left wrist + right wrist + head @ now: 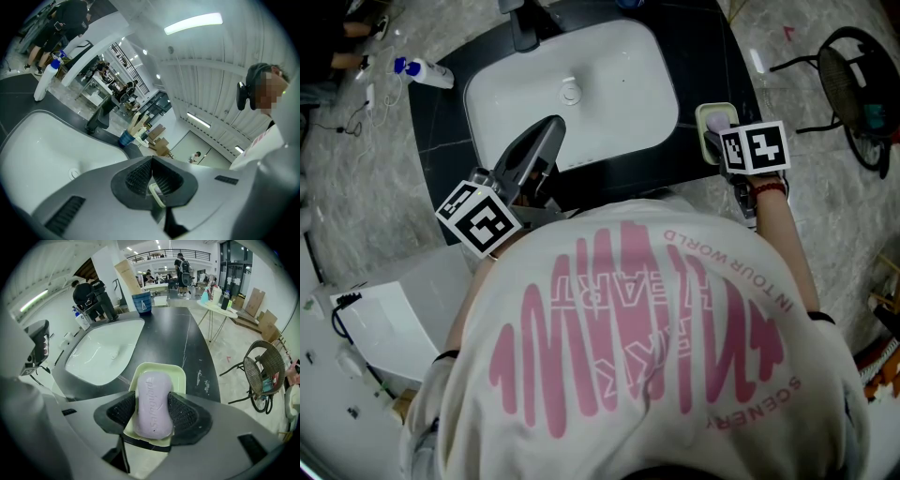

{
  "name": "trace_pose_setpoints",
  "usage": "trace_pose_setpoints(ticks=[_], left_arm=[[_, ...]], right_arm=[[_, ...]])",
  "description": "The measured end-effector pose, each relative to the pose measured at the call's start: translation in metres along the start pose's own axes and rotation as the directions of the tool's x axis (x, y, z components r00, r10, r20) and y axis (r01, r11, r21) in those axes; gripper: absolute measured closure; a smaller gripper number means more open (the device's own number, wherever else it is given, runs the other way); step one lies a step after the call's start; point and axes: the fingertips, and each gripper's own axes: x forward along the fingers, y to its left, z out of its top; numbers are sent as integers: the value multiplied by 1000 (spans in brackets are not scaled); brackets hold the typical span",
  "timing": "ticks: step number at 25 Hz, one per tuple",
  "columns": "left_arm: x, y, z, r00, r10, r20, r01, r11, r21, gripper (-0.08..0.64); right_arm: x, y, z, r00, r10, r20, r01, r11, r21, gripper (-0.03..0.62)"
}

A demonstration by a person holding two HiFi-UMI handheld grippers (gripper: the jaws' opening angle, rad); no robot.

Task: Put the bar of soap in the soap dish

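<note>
The bar of soap (152, 404) is clamped between the right gripper's (152, 412) fingers over the soap dish (181, 378), at three o'clock from the sink (93, 357), so lowering and release are judged next; the left gripper's (151, 180) fingers are closed, empty.

black counter (703, 52) | inset white basin (619, 89) | soap dish (176, 378) right | bottle (427, 71) left

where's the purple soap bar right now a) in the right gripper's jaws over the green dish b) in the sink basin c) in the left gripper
a: in the right gripper view, the right gripper clamps the soap bar by its sides above the pale green soap dish.
</note>
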Motion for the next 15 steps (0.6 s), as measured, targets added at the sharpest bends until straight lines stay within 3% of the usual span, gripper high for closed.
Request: trace_pose_setpoints(ticks=[15], left_arm=[[1, -2, 0, 1000, -12, -7, 12, 1000, 6, 551]], right_arm=[[-6, 4, -1, 1000, 17, 18, -18, 1000, 21, 357]])
